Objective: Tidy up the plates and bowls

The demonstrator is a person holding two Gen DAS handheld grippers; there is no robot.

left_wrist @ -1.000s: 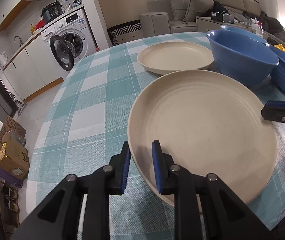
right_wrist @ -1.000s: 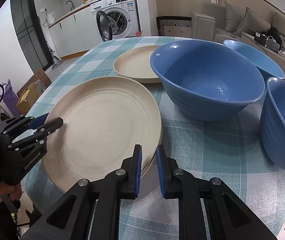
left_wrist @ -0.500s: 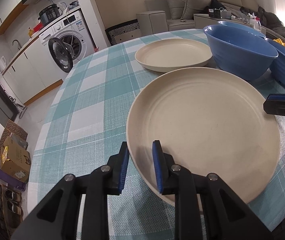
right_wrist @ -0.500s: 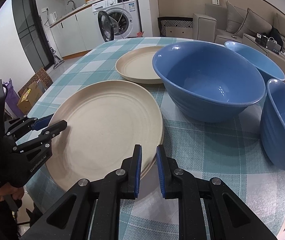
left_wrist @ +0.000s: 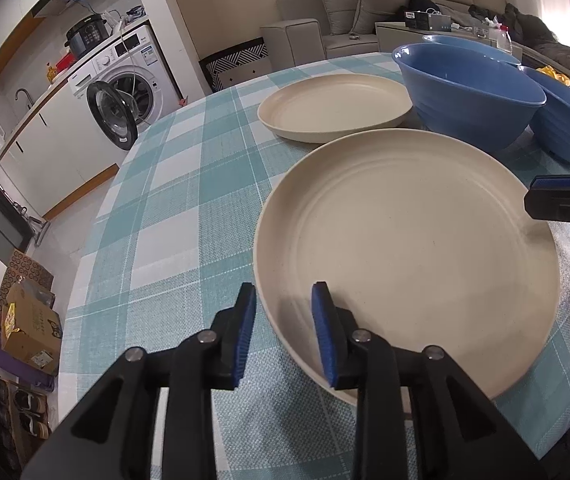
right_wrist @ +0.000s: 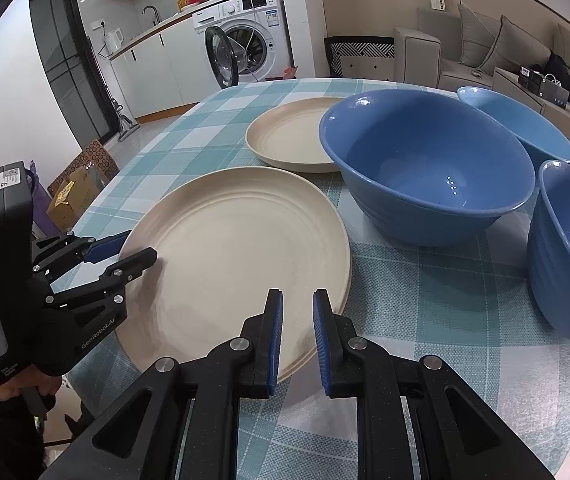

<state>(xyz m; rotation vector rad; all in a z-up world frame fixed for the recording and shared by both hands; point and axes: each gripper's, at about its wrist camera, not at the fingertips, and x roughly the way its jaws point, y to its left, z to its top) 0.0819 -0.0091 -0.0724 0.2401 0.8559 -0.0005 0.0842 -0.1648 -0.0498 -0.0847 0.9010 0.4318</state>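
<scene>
Cardboard shows at the lower left of the left wrist view: a box (left_wrist: 29,324) on the floor, with a washing machine (left_wrist: 125,96) above it, its door hanging open. The bench (left_wrist: 173,208), under a teal and white checked cloth, fills the middle.

At bottom centre the left hand-held gripper (left_wrist: 281,292) straddles the near rim of the near plate (left_wrist: 413,248). Its jaws have just been opening. The left pad stands clear of the rim on the outside and the right pad sits over the plate's inner slope, so nothing is clamped.

The cream plate lies flat on the cloth. Behind it, toward upper centre, lies the far plate (left_wrist: 333,108), also cream and also flat.

To the right stands the large blue bowl (left_wrist: 469,108), just beside both plates. A second blue bowl (right_wrist: 525,128) sits behind it and a third blue bowl (right_wrist: 565,248) at the right edge of the right wrist view.

At bottom centre of that view the right hand-held gripper (right_wrist: 297,296) is closed down narrowly, with the plate's rim caught between its blue pads, opposite the left one.
</scene>
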